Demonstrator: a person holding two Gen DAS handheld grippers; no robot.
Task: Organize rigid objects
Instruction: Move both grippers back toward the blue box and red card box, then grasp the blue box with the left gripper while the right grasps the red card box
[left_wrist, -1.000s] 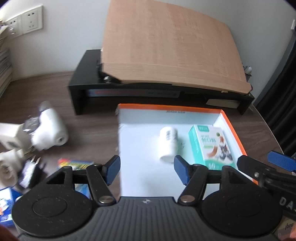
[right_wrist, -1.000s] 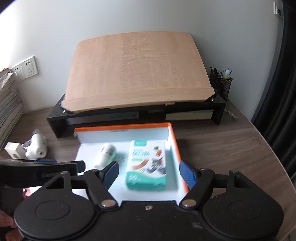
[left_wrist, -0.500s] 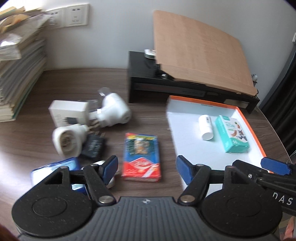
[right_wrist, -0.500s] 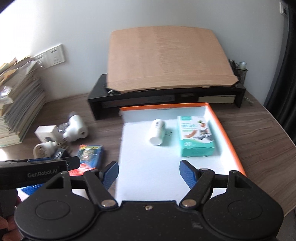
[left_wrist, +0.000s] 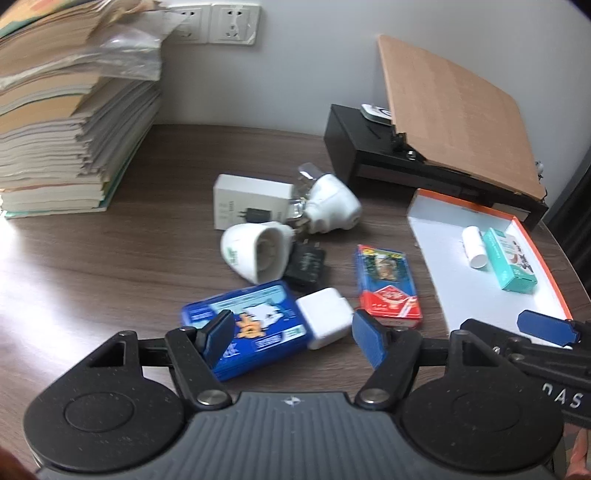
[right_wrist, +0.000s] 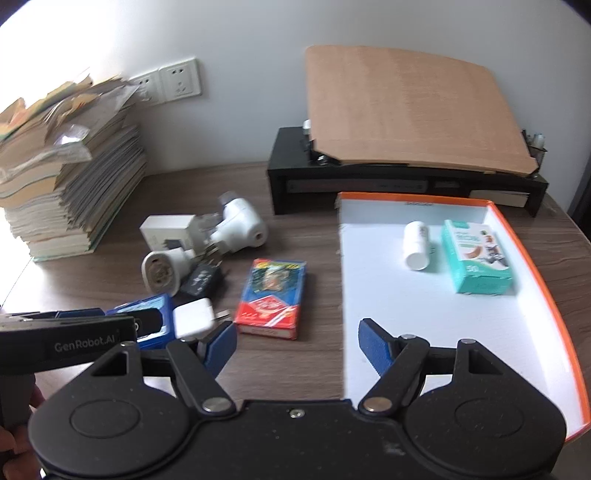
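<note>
A white tray with an orange rim (right_wrist: 535, 280) (left_wrist: 436, 258) lies at the right and holds a white bottle (right_wrist: 416, 245) (left_wrist: 474, 246) and a teal box (right_wrist: 476, 256) (left_wrist: 511, 258). Left of it lie a red and blue card box (right_wrist: 271, 297) (left_wrist: 386, 286), a blue tin (left_wrist: 245, 326), a white charger cube (left_wrist: 325, 317) (right_wrist: 194, 318), a black adapter (left_wrist: 306, 266), two white plugs (left_wrist: 255, 253) (left_wrist: 330, 208) and a white box (left_wrist: 249, 203). My left gripper (left_wrist: 293, 341) is open just above the tin and cube. My right gripper (right_wrist: 297, 345) is open, over the tray's left edge.
A tall stack of books (left_wrist: 62, 129) (right_wrist: 70, 184) stands at the left by the wall sockets (left_wrist: 231, 22). A black stand (right_wrist: 369, 184) with a tilted wooden board (right_wrist: 402, 110) is at the back, behind the tray.
Both grippers have pulled back and swung left from the tray. The loose items on the desk have come into view, and the left gripper now hangs over the blue tin.
</note>
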